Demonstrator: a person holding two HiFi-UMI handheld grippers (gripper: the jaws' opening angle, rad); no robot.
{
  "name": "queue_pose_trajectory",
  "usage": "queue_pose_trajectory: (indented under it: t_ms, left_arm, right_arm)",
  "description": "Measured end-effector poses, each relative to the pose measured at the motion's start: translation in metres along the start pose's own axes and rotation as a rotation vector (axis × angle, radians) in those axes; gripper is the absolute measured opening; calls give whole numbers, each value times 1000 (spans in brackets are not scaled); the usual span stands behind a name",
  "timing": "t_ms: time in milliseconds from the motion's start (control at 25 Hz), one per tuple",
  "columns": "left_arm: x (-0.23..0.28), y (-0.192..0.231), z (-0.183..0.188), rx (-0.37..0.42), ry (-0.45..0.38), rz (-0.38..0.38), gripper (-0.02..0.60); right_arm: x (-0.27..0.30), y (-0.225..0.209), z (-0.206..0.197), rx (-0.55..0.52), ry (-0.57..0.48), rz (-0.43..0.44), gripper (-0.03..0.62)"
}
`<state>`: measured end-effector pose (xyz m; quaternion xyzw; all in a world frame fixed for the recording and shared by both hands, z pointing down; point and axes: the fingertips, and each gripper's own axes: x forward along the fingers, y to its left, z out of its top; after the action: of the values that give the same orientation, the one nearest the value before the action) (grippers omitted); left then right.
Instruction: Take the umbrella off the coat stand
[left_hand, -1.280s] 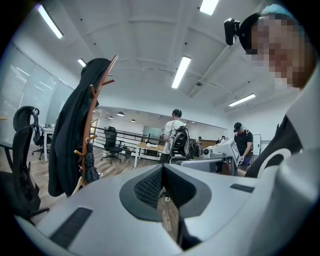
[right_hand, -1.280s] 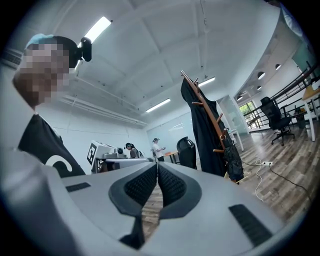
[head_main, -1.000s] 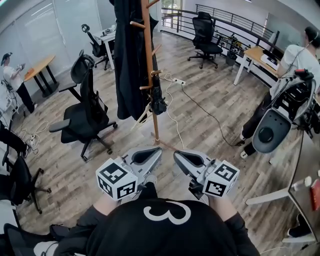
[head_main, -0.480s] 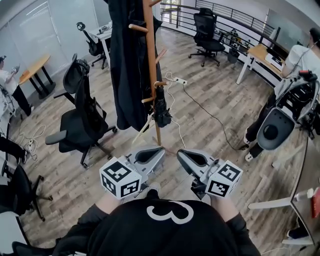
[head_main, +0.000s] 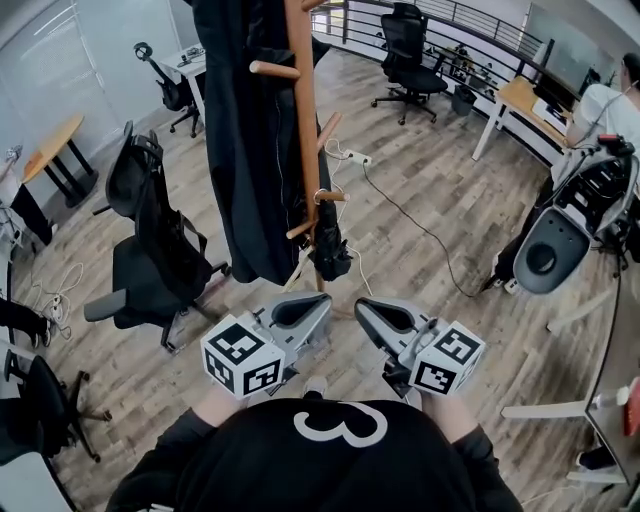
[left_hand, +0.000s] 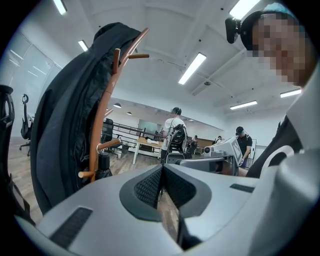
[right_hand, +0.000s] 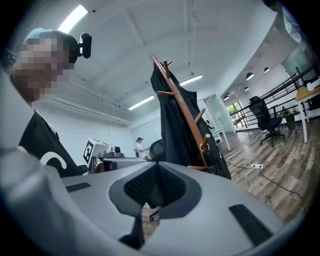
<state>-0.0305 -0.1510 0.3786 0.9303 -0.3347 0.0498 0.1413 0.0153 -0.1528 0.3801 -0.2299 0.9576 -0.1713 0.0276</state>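
Umbrella (head_main: 331, 252), folded and black, hangs by a loop from a low peg of the coat stand (head_main: 304, 110), just right of the pole near the centre of the head view. Its long axis runs close to straight up and down, loop at the top, tip toward the floor (head_main: 430, 240). A black coat (head_main: 250, 140) drapes the stand's left side, just beside the umbrella but not over it.

Both grippers sit low in the frame, apart from the stand. The left gripper (head_main: 308, 306) and right gripper (head_main: 375, 312) angle inward, with the umbrella above the gap between them; the left looks a shade nearer, though it's close. Each gripper's own view shows its fingers pressed together with nothing between them. From the left gripper the umbrella (left_hand: 103, 165) lies left of the fingers; from the right gripper it lies to their right (right_hand: 212, 156).

I'd say the fingers must spread and close in before anything comes off. The peg tilts upward, so the loop likely needs lifting up and outward.

The floor is wood plank, with a chair (head_main: 150, 250) at left, a power strip (head_main: 357, 158) beyond the stand, and a bench (head_main: 525, 100) at upper right.
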Motion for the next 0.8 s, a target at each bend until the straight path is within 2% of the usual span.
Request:
queue_pose_trajectory:
  t_ms: [520, 800]
  left_arm:
    - [23, 88, 6, -7, 19, -9, 17]
    - [24, 121, 6, -10, 22, 2, 17]
  right_arm:
    - [66, -61, 3, 3, 10, -63, 28]
    - [92, -85, -2, -13, 42, -96, 29]
